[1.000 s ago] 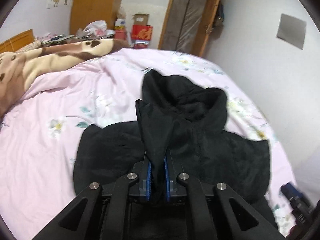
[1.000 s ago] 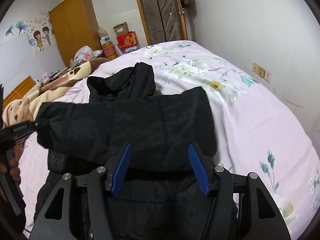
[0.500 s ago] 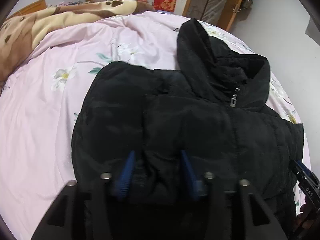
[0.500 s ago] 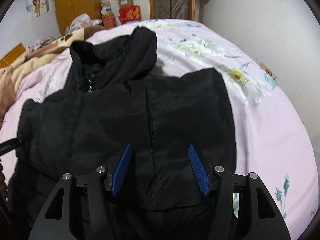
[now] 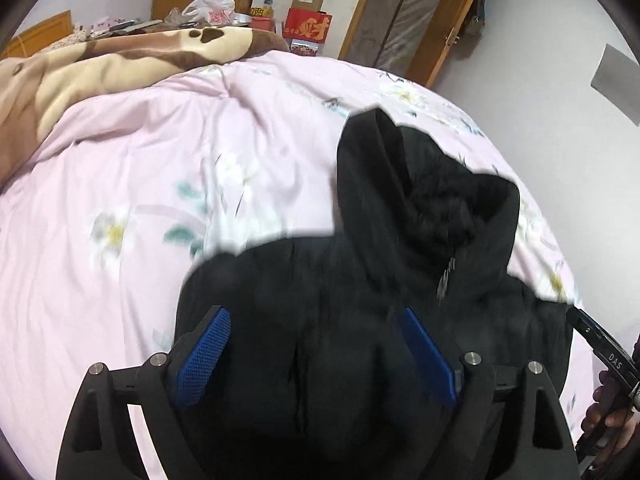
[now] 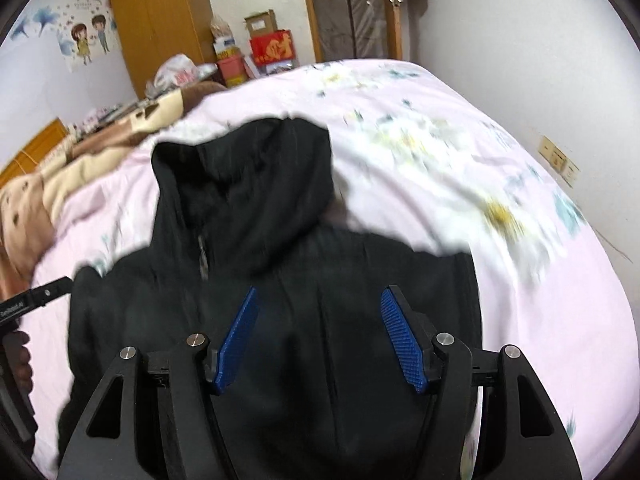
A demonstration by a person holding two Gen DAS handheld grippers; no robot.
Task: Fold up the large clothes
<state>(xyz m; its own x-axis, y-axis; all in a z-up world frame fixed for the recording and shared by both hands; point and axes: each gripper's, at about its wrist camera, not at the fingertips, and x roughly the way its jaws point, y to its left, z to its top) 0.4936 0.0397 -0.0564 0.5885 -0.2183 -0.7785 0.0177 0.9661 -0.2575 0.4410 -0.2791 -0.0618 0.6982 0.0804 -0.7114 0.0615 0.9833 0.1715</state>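
Note:
A black hooded padded jacket (image 5: 360,288) lies on the pink flowered bed, hood pointing away, both sleeves folded in over the body. It also shows in the right wrist view (image 6: 280,280). My left gripper (image 5: 316,344) is open and empty, its blue pads spread above the jacket's left part. My right gripper (image 6: 320,328) is open and empty above the jacket's right part. The zipper pull (image 5: 446,276) shows below the hood. The jacket's lower hem is hidden behind the gripper bodies.
The pink quilt (image 5: 160,184) covers the bed. A brown and cream blanket (image 5: 100,68) is bunched at the far left. A white wall (image 6: 540,80) runs along the bed's right side. Boxes (image 5: 308,26), a wardrobe and a door stand beyond the bed.
My left gripper let go of the sleeve it held, leaving it folded across the jacket, and now stands open. Both grippers have drawn back and risen a little.

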